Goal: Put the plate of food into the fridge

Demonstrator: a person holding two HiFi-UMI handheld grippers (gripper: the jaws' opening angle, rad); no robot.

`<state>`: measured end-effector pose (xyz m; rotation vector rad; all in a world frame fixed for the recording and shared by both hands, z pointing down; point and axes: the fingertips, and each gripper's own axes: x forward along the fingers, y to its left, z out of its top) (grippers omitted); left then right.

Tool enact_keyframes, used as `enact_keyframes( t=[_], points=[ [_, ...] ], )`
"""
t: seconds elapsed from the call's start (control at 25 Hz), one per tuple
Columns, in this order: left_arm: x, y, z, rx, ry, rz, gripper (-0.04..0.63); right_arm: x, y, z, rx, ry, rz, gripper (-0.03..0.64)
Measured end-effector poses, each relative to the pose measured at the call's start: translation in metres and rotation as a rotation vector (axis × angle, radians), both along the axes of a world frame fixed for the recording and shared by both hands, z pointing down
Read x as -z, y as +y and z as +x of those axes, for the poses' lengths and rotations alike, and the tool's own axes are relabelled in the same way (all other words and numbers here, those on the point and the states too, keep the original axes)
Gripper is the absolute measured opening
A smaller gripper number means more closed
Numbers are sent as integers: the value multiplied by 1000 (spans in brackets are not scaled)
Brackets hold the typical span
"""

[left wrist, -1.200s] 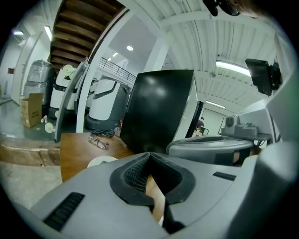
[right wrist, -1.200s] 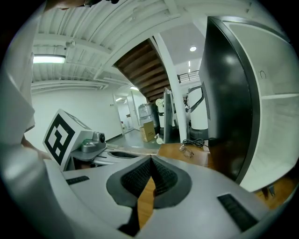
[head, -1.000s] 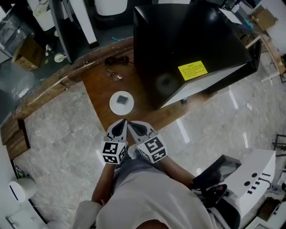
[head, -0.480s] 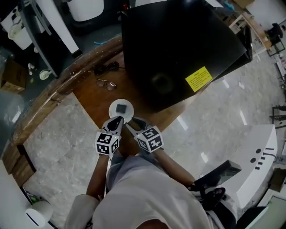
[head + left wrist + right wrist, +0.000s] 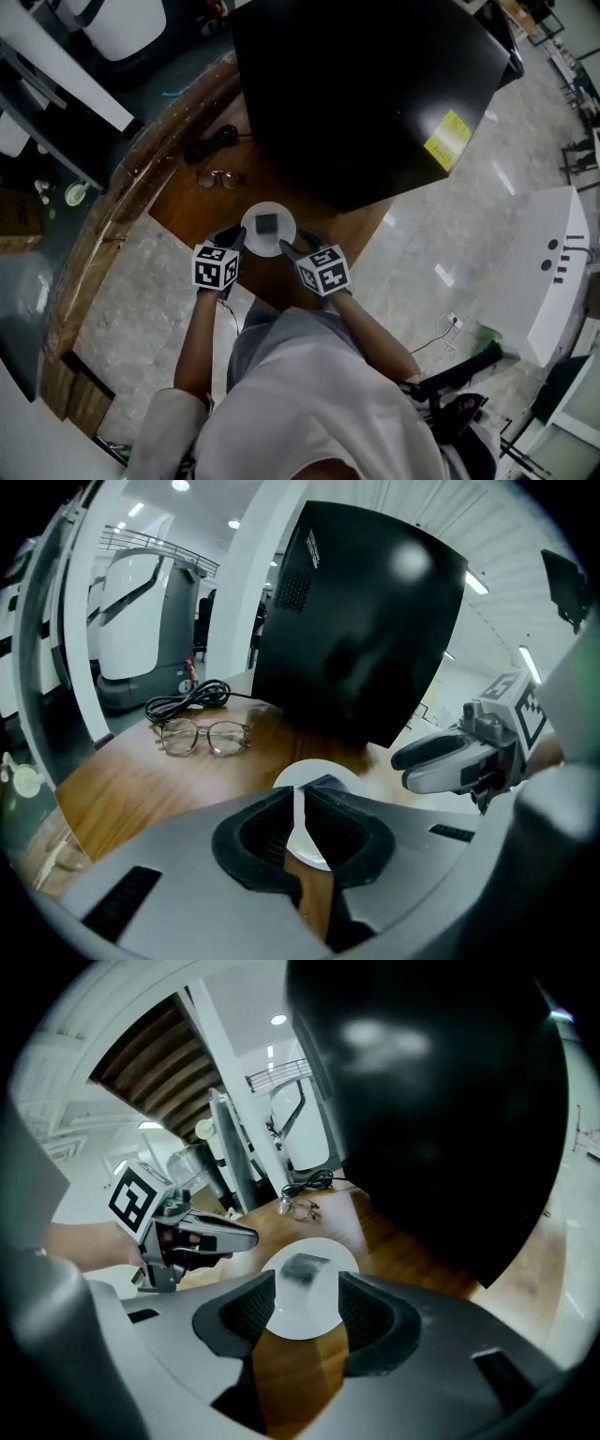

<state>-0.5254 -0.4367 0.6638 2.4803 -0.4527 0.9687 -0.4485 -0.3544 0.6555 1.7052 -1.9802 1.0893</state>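
Note:
A white plate [image 5: 268,225] with a small dark piece of food [image 5: 268,223] sits on the wooden counter [image 5: 187,211], just in front of the black fridge [image 5: 375,84]. My left gripper [image 5: 232,239] is shut and empty, its tip at the plate's left rim [image 5: 319,772]. My right gripper [image 5: 293,247] is at the plate's right side with its jaws opening. In the right gripper view the plate [image 5: 305,1288] lies on the counter, its near edge between the two pads [image 5: 253,1307], which do not touch it. The fridge's door side is not visible.
A pair of glasses [image 5: 217,177] and a coiled black cable [image 5: 212,142] lie on the counter behind the plate. The counter's curved wooden edge [image 5: 112,216] runs to the left. Marble floor [image 5: 450,253] spreads to the right.
Both grippers have moved forward from the counter's near edge to either side of the plate. The right gripper's jaws have gone from shut to wide apart.

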Motion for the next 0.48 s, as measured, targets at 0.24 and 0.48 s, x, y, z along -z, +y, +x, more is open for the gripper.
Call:
enact_keyframes(
  t=[0.24, 0.48],
  points=[
    [-40, -20, 0, -132, -82, -78, 144, -48, -8, 18, -203, -87, -85, 199],
    [-62, -14, 13, -225, -134, -150, 149, -75, -1, 30, -323, -249, -152, 199]
  ],
)
